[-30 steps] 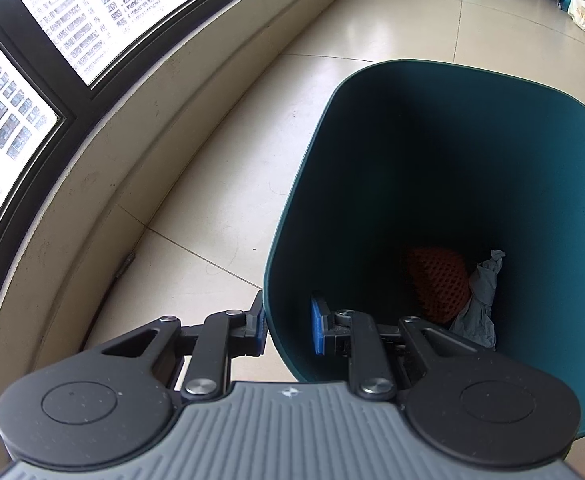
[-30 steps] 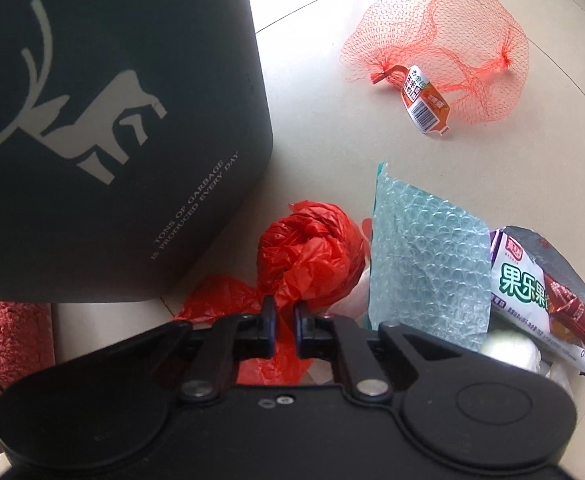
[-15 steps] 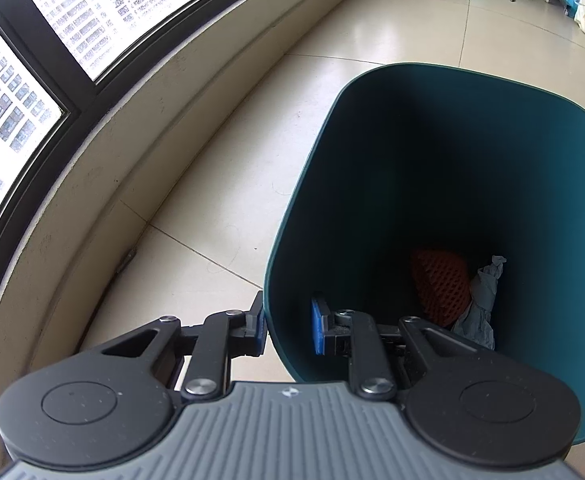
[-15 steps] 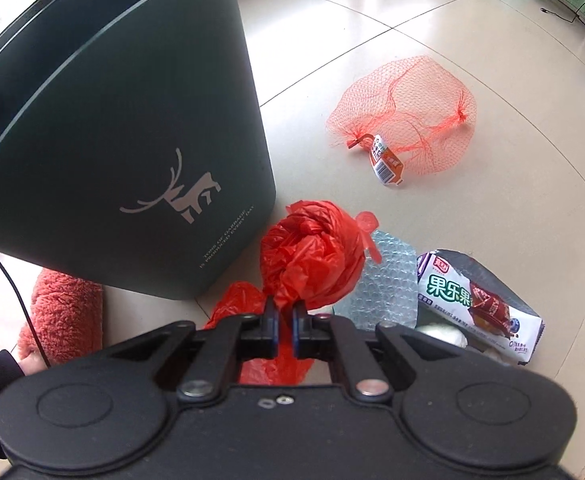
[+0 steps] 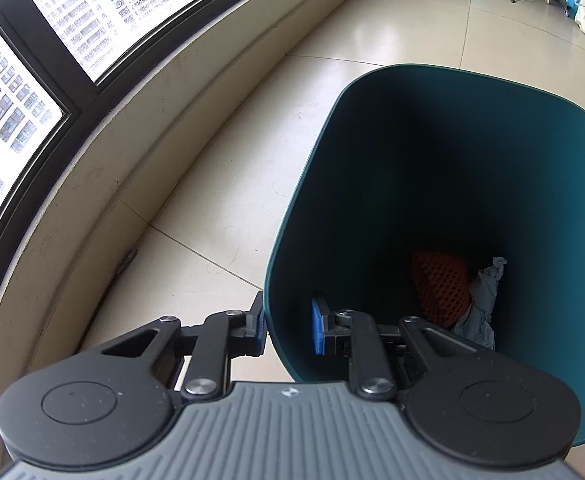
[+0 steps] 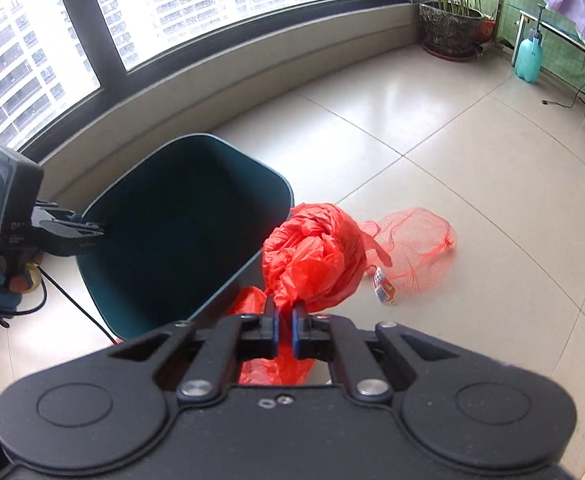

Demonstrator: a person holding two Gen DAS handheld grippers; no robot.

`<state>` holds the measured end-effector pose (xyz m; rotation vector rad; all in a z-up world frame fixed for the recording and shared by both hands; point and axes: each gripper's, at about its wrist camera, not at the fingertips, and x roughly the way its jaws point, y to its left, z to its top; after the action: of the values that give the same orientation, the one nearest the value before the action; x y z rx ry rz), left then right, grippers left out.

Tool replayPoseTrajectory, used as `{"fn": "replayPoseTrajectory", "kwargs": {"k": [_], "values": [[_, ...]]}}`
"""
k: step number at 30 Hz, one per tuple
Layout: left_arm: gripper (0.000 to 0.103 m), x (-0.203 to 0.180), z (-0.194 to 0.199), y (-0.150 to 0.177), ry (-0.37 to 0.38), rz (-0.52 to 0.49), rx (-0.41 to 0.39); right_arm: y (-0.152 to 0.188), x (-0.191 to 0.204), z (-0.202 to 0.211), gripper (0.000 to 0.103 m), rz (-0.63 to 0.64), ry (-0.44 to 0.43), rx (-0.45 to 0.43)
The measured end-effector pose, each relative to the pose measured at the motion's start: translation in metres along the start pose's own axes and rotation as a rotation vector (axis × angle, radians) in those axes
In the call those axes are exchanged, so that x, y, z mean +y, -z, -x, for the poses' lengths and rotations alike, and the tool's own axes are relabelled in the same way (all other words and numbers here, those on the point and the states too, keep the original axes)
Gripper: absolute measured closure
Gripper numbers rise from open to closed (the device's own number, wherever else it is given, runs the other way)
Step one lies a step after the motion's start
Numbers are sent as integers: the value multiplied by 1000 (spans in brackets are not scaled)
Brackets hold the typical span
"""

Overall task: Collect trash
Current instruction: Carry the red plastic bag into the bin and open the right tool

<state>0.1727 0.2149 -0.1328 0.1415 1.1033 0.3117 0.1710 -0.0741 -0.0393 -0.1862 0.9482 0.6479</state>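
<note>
Red plastic bag point(image 6: 312, 256), clenched in the right gripper point(image 6: 285, 320), now hangs clear of the floor, raised beside the teal trash bin point(image 6: 180, 216); the drop seems next. Left gripper point(image 5: 288, 326) still clamps the bin's near rim. Orange mesh bag point(image 6: 416, 252) lies beyond the right jaws.

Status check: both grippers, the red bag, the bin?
Left gripper clamped on bin rim. Right gripper holds red plastic bag beside bin. Bin mouth unobstructed.

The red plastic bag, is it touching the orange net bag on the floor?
Cannot tell. In the right wrist view the red plastic bag hangs from the shut right gripper and overlaps the orange net bag; no gap or contact shows plainly.
</note>
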Motion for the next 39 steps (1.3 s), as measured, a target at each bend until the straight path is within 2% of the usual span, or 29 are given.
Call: {"fn": "replayPoseTrajectory", "kwargs": {"k": [10, 14, 18, 20, 28, 31, 34, 37, 39], "values": [[82, 2, 0, 0, 8, -2, -4, -68, 44, -11, 99, 60, -49, -141], [82, 2, 0, 1, 10, 0, -5, -81, 58, -35, 99, 67, -72, -127], [82, 3, 0, 1, 15, 2, -7, -80, 70, -73, 99, 63, -80, -81], [82, 3, 0, 2, 13, 0, -8, -73, 79, -98, 99, 71, -81, -31], [82, 0, 1, 4, 7, -11, -15, -41, 90, -170, 99, 75, -27, 132], [82, -2, 2, 4, 3, -15, -15, -36, 88, -181, 97, 64, -14, 177], [82, -4, 2, 4, 1, -17, -16, -33, 90, -185, 85, 80, -4, 200], [82, -4, 2, 4, 2, -15, -16, -31, 90, -182, 84, 87, -14, 202], [82, -4, 2, 4, 1, -16, -16, -29, 85, -173, 79, 84, -36, 190]]}}
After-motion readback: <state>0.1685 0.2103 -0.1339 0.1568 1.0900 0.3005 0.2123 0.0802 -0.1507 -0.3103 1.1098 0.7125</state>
